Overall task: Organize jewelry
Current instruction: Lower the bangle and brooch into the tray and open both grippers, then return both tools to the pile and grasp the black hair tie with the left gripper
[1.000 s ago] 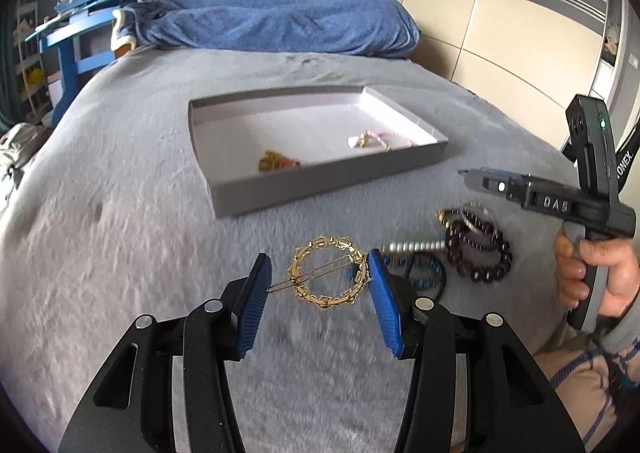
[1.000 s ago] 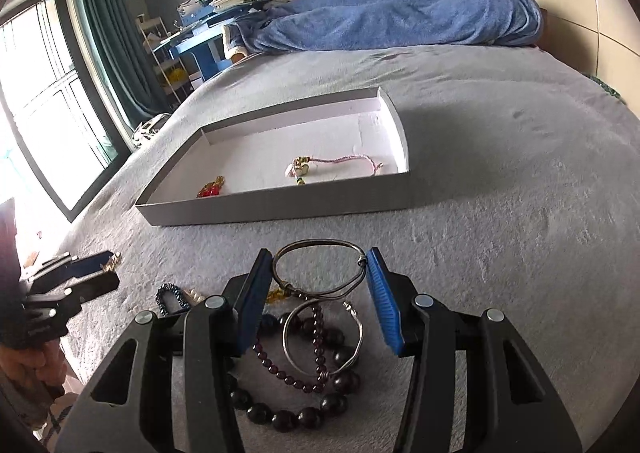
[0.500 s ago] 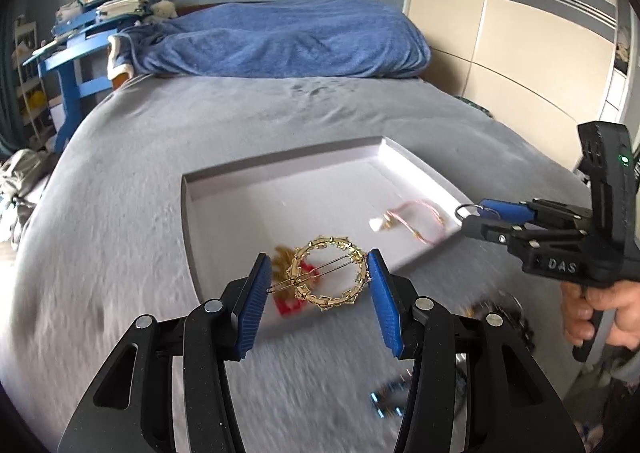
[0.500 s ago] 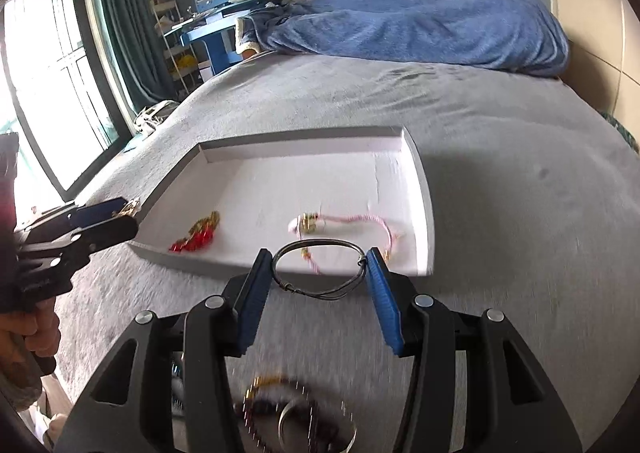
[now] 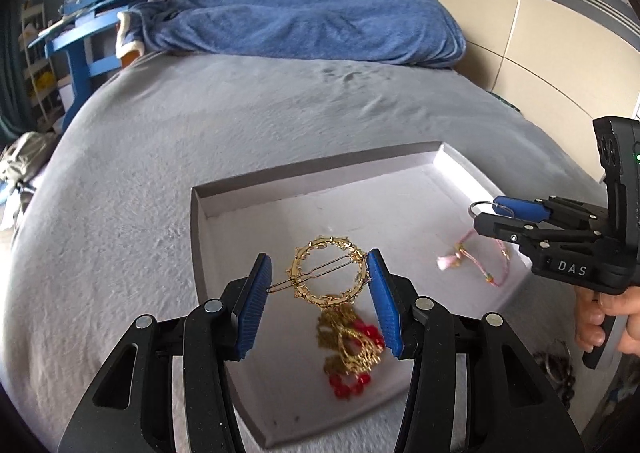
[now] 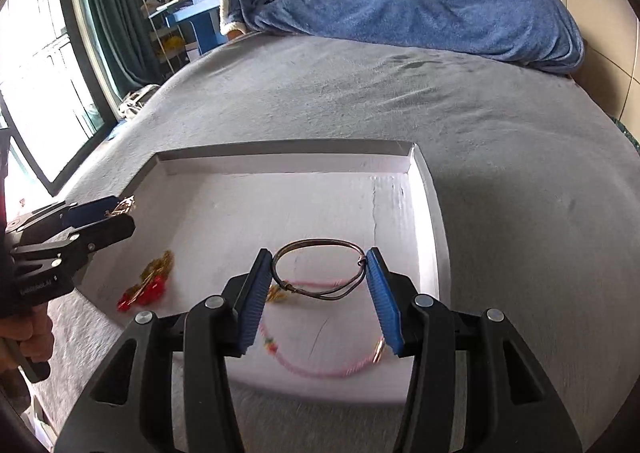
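— Hanging over the tray, is it? Where's the gold ring clip (image 5: pixel 328 273) exactly?

— Clamped crosswise in my left gripper (image 5: pixel 320 285), one blue pad on each side of the ring. Its hairpin bar runs pad to pad, tilted slightly. It sits in the air above the left part of the grey tray (image 5: pixel 316 177), right over the gold-and-red earrings (image 5: pixel 350 349) that lie on the tray floor.

— And your other one?

— My right gripper (image 6: pixel 318 285) is closed on the dark wire bangle (image 6: pixel 320 269), long axis also across the pads. It hangs above the right half of the tray, over the pink cord bracelet (image 6: pixel 320 367).

— So which way is the drop?

— Straight down for both, I judge. Neither piece touches the tray yet. The left load is nearer the tray's left wall, the right load nearer its right wall, so the two hands are well apart and shouldn't cross.

— Any worry?

— The clip would land on the earrings and may tangle; shifting towards the bare middle of the tray looks wiser. The tray rests on the grey bed (image 5: pixel 120 213).
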`<state>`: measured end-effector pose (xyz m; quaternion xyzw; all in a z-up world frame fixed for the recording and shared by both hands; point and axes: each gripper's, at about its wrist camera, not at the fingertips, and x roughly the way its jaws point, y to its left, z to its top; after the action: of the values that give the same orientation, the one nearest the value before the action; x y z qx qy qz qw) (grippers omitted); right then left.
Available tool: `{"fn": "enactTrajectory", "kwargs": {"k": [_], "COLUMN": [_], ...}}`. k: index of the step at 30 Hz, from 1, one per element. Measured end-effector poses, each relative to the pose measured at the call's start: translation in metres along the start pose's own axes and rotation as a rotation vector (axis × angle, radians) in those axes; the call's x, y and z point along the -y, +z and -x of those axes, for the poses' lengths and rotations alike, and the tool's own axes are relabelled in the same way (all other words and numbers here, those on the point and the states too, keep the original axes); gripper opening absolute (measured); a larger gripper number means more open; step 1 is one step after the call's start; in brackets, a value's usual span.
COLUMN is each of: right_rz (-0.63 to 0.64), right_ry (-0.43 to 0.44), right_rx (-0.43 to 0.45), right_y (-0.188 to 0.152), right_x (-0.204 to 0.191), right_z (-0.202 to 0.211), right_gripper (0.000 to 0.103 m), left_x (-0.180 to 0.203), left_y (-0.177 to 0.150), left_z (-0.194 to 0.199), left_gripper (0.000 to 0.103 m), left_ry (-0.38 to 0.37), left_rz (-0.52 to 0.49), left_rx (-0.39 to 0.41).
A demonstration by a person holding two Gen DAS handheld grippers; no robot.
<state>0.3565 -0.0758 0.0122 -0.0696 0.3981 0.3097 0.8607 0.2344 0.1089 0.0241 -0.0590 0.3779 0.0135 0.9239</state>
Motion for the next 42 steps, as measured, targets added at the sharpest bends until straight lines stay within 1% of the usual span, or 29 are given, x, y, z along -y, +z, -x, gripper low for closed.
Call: {"fn": "enactTrajectory", "kwargs": {"k": [4,9,16,21,23,25,26,27,29,31,36,38,40,42], "right_rz": [0.000,0.015,0.031,0.064,0.094,0.091,0.087,0.086,0.086,0.087,0.071,0.068,0.067,0.057], "right_ry": [-0.011,-0.032,-0.061,-0.095,-0.112,-0.110,-0.111,-0.112,-0.105,-0.095,-0.059,-0.053,-0.052,-0.050], "right_rx": [-0.018,-0.044,-0.054,-0.070,-0.075,-0.075,-0.078,-0.079,-0.079,-0.066,0.009,0.030,0.054,0.068], "right_y": [0.005,0.003,-0.001,0.001,0.002,0.002,0.003,0.003,0.002,0.000,-0.007,-0.011,-0.015,-0.017], "right_x": [0.003,0.005,0.009,0.003,-0.002,-0.002,-0.002,-0.002,-0.002,-0.002,-0.004,-0.006,-0.006,-0.006], "right_z": [-0.013,-0.024,-0.033,-0.040,-0.043,-0.043,-0.043,-0.043,-0.041,-0.036,-0.005,0.007,0.021,0.031], "right_gripper": [0.048,0.048,0.048,0.048,0.049,0.049,0.050,0.050,0.060,0.063,0.068,0.073,0.076,0.078], "left_x": [-0.003,-0.002,0.004,-0.008,-0.011,-0.011,-0.011,-0.011,-0.009,-0.007,-0.001,0.002,0.007,0.010], "left_y": [0.005,0.006,0.012,0.017,0.018,0.018,0.019,0.019,0.019,0.019,0.018,0.017,0.014,0.010], "left_z": [-0.012,-0.028,-0.044,-0.055,-0.059,-0.060,-0.061,-0.061,-0.059,-0.053,-0.031,-0.017,-0.001,0.013], "left_gripper": [0.051,0.051,0.051,0.051,0.051,0.051,0.052,0.056,0.063,0.077,0.084,0.088,0.092,0.093], "left_ry": [-0.001,0.017,0.080,0.094,0.088,0.083,0.081,0.081,0.084,0.085,0.058,0.044,0.037,0.031], "left_rz": [0.030,0.021,-0.061,-0.025,-0.022,-0.026,-0.026,-0.025,-0.029,-0.037,-0.028,-0.023,-0.022,-0.015], "left_rx": [-0.010,-0.025,-0.035,-0.057,-0.074,-0.087,-0.092,-0.098,-0.093,-0.077,-0.023,0.010,0.043,0.069]}}
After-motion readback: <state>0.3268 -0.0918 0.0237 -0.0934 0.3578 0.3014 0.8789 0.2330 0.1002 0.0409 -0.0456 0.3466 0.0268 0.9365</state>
